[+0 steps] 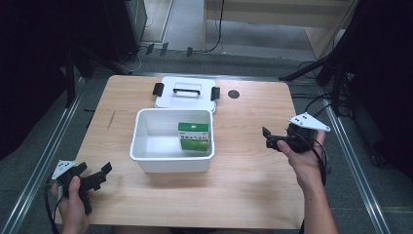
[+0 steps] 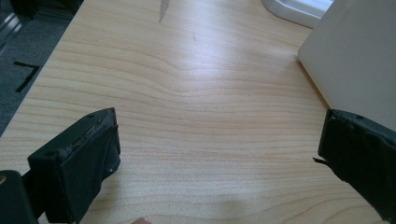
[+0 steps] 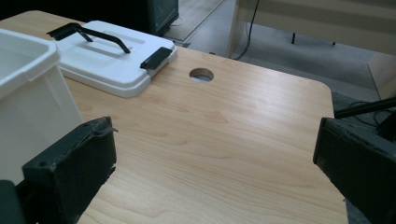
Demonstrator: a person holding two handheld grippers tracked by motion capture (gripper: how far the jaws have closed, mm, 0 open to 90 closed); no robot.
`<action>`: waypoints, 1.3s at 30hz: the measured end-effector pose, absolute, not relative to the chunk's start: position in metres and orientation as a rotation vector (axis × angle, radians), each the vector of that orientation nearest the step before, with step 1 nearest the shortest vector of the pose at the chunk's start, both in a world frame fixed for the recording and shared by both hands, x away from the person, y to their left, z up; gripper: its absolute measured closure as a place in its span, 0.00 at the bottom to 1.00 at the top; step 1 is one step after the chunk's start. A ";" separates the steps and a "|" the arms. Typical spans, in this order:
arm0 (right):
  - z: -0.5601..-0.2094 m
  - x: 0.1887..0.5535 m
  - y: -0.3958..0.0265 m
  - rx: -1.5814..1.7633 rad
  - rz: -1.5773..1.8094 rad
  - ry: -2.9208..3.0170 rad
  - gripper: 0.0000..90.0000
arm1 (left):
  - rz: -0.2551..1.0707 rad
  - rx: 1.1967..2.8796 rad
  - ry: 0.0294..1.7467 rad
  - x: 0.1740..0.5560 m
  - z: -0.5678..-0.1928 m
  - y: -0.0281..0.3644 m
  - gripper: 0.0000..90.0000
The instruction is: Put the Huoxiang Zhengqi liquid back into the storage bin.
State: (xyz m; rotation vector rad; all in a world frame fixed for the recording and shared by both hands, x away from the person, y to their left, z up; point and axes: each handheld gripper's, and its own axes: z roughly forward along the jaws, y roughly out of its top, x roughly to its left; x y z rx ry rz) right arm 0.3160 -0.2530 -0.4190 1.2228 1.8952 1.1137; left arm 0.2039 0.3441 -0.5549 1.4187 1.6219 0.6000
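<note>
A white plastic bin (image 1: 146, 156) stands open in the middle of the wooden table (image 1: 253, 190), and its side wall shows in both gripper views (image 2: 355, 60) (image 3: 28, 93). A green and white box (image 1: 194, 135) stands inside it, toward the right wall. The bin's white lid (image 1: 185, 92) with black handle and clips lies flat behind it (image 3: 107, 56). My left gripper (image 1: 95, 176) is open near the table's front left corner, over bare wood (image 2: 219, 140). My right gripper (image 1: 269, 138) is open to the right of the bin, holding nothing (image 3: 215, 154).
A round cable hole (image 1: 234, 94) (image 3: 201, 74) sits in the tabletop right of the lid. Metal rails (image 1: 44, 161) run along both sides of the table. Dark stands and cables (image 1: 336, 73) crowd the floor at the back right.
</note>
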 end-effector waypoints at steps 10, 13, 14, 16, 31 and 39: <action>-0.446 0.299 -0.278 1.295 1.105 1.859 0.00 | 0.602 1.420 1.620 0.204 -0.555 0.344 0.00; -0.452 0.295 -0.283 1.303 1.107 1.857 0.00 | 0.603 1.423 1.620 0.204 -0.555 0.344 0.00; -0.455 0.293 -0.285 1.307 1.112 1.854 0.00 | 0.604 1.423 1.620 0.204 -0.555 0.344 0.00; -0.460 0.289 -0.291 1.316 1.111 1.841 0.00 | 0.604 1.422 1.620 0.204 -0.555 0.344 0.00; -0.501 0.259 -0.327 1.413 1.108 1.779 0.00 | 0.604 1.423 1.621 0.204 -0.555 0.344 0.00; -0.527 0.240 -0.347 1.475 1.079 1.701 0.06 | 0.606 1.424 1.621 0.204 -0.555 0.344 0.00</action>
